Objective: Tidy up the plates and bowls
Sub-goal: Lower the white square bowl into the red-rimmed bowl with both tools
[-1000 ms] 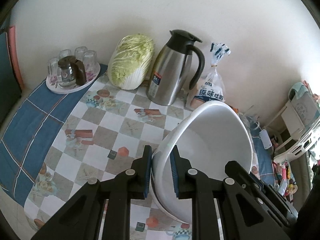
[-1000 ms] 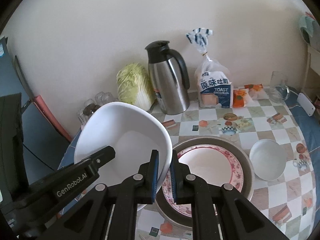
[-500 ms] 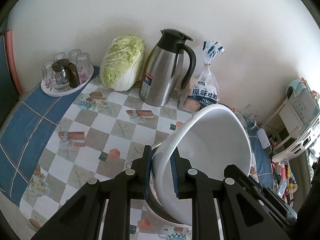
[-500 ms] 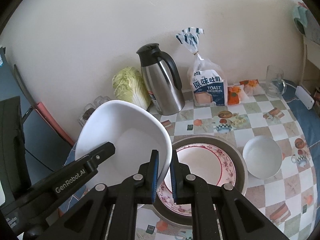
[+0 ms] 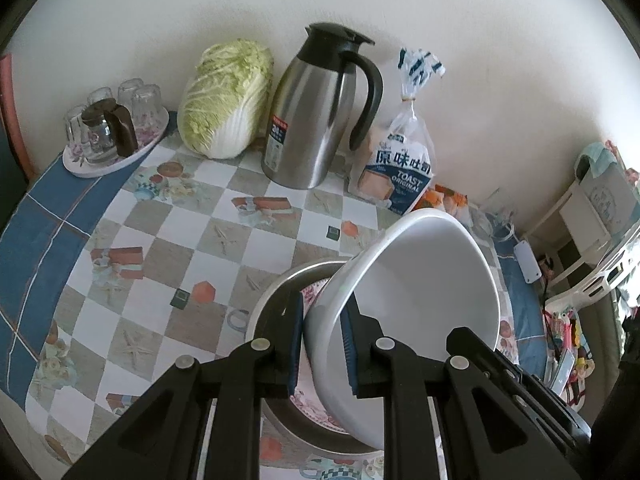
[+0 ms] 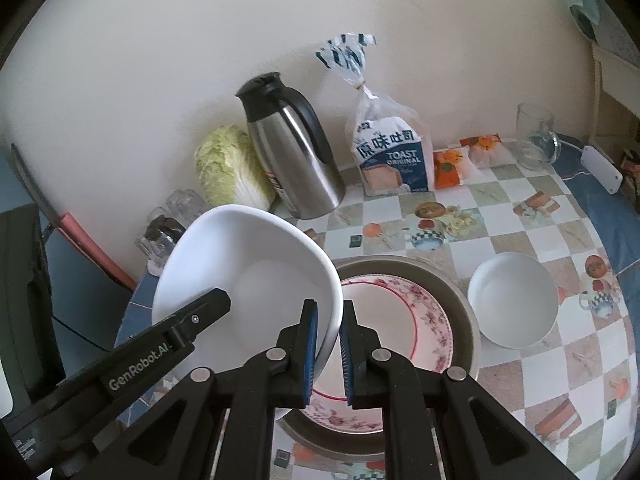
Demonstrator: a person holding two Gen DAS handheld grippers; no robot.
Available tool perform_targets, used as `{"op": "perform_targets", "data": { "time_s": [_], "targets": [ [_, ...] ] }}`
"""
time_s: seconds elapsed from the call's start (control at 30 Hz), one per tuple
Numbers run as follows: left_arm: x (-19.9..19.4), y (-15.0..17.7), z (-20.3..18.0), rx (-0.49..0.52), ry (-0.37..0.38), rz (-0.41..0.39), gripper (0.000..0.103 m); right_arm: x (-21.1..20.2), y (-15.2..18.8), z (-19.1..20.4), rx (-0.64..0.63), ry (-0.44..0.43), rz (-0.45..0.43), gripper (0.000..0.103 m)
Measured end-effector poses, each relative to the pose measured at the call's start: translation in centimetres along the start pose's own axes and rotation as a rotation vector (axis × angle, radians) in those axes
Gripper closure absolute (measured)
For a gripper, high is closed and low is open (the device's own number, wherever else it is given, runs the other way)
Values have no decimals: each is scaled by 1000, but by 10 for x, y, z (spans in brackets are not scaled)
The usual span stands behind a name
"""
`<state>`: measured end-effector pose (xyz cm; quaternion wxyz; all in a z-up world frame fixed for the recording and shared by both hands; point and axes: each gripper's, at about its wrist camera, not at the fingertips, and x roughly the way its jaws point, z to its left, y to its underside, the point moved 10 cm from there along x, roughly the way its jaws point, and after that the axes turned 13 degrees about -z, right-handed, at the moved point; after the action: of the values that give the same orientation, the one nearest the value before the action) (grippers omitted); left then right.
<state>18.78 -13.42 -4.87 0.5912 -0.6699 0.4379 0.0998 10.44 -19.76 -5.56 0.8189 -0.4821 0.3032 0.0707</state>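
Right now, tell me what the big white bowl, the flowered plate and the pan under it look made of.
Big white bowl: glazed ceramic or melamine; smooth, opaque, softly glossy, so I cannot tell which.
Flowered plate: likely glazed ceramic or melamine; shiny white face with a printed pink floral rim.
Pan: metal, probably brushed steel or aluminium; dull grey sheen, thin rolled rim.

Your left gripper [image 5: 320,340] points steeply down, its blue pads clamped on opposite faces of the rim of the big white bowl [image 5: 432,280], one pad inside, one outside. Your right gripper [image 6: 328,350] also angles down, pinching the bowl's opposite rim the same way, so both grippers carry it tilted between them
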Motion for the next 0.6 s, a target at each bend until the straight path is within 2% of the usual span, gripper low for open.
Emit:
{"op": "perform_targets", "data": {
  "time_s": [0.6],
  "targets": [
    [30, 15, -3, -10, 16, 64, 84, 23, 13, -24, 25, 29, 49, 91]
  ]
}}
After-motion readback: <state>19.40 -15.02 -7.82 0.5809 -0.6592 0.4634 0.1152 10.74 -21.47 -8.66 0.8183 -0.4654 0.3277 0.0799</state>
